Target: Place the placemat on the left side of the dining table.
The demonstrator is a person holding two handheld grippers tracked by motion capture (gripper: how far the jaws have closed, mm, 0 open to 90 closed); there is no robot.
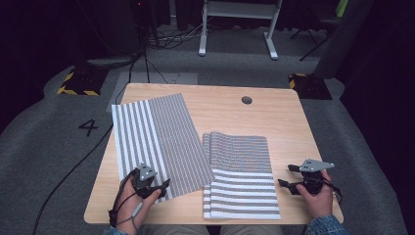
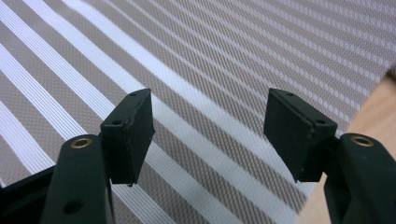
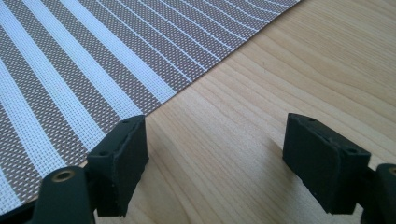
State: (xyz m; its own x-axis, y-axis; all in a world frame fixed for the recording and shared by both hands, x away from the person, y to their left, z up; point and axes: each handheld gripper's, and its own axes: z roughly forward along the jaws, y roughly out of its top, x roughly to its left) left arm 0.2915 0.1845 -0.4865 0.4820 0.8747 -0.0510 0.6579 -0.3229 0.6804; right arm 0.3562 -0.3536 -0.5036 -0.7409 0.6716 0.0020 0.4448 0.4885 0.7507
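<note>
Tools hover wide open over striped placemats.
Left tool [image 1: 155, 188] above one placemat [image 1: 159, 142]; right tool [image 1: 288, 175] beside the placemat stack [image 1: 242, 181].

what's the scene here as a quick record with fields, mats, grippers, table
surface: light wooden table with a round hole near its far edge
left mat: single striped placemat, lying flat and angled
right mats: stack of striped placemats, edges fanned at the left side
overlap: left mat's near right corner lies over the stack's left edge
left gripper: open, over the left mat's near end, nothing between its jaws
right gripper: open, over bare wood just right of the stack, nothing between its jaws
</note>
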